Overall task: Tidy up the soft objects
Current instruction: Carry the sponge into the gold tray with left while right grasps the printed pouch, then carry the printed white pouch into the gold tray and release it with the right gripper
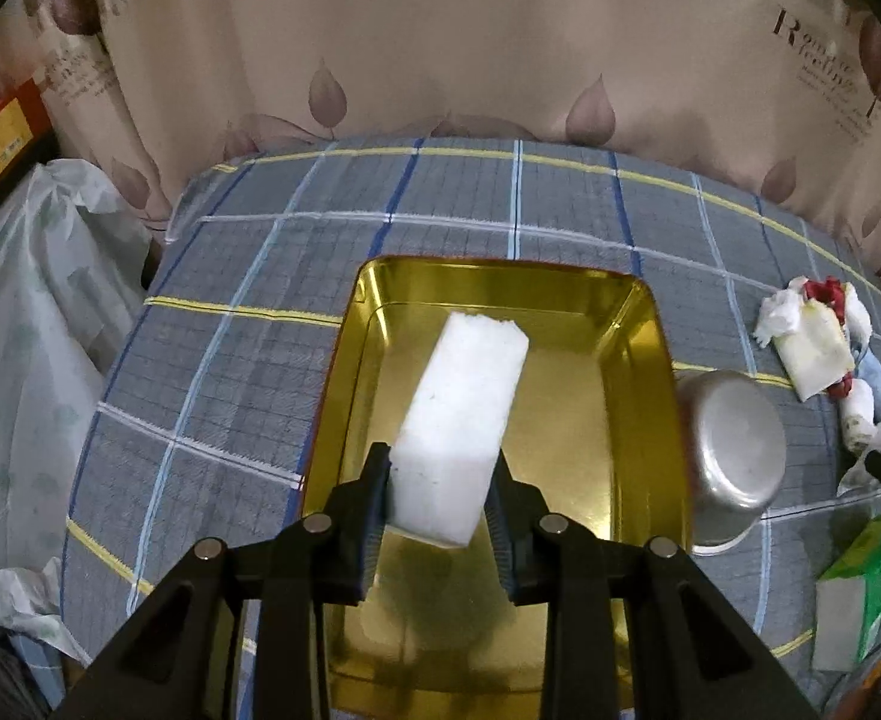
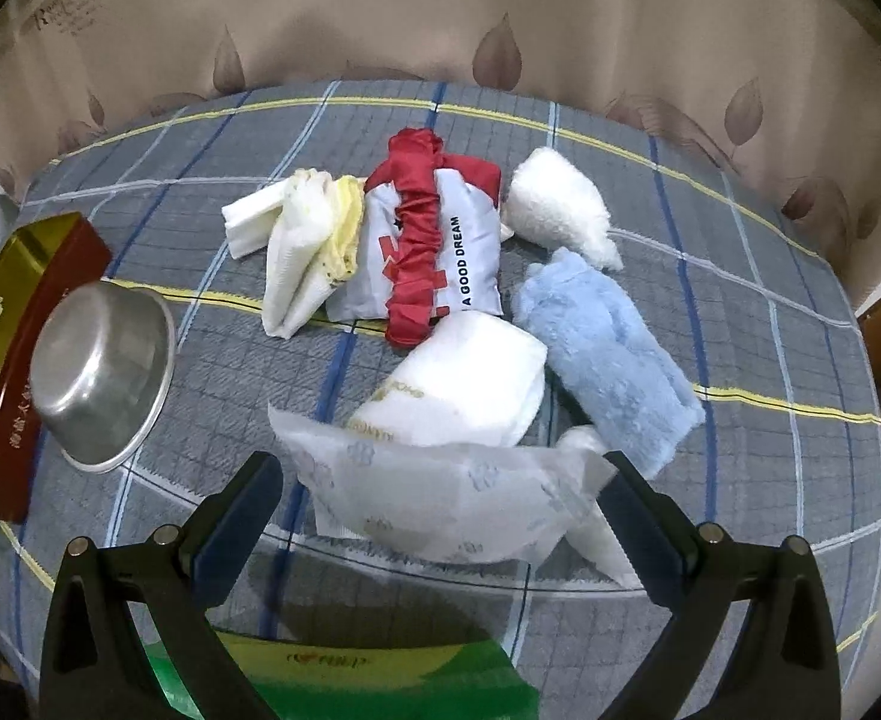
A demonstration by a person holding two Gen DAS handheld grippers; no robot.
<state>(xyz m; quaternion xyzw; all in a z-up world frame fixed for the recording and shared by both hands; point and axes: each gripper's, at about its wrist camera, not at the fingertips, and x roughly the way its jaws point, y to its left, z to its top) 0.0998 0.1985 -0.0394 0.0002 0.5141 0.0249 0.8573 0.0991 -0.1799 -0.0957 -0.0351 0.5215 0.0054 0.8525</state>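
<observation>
Presently, item one: white sponge block [image 1: 461,420], clamped at its near end between the pads of the left gripper [image 1: 440,516], hanging tilted above the gold tin tray [image 1: 650,360]; its far end points into the tray but whether it touches the floor cannot be told; risk: the hold sits low on one end only, so the foam may pivot or squeeze out and drop skewed, possibly over the rim.

Item two: right gripper [image 2: 440,510], jaws wide and holding nothing, hovering over the clear plastic packet [image 2: 440,498] at the near edge of the pile; risk: slick film may slide off the pads, or the jaws may catch the white padded pack [image 2: 476,384] just behind it as well.

Item three: remaining soft goods on the plaid cloth [image 2: 770,276]: light blue fleece [image 2: 608,354], white fleece bundle [image 2: 560,204], red-and-white drawstring bag [image 2: 434,240], folded cream cloth [image 2: 302,252]; all touching or overlapping; risk: lifting one drags its neighbours.

Item four: upturned steel bowl [image 2: 104,372], just beside the tray's side; risk: a swing between pile and tray may knock it.

Item five: green tissue pack [image 2: 356,678] beneath the right gripper, near the table's edge; could be nudged off.
</observation>
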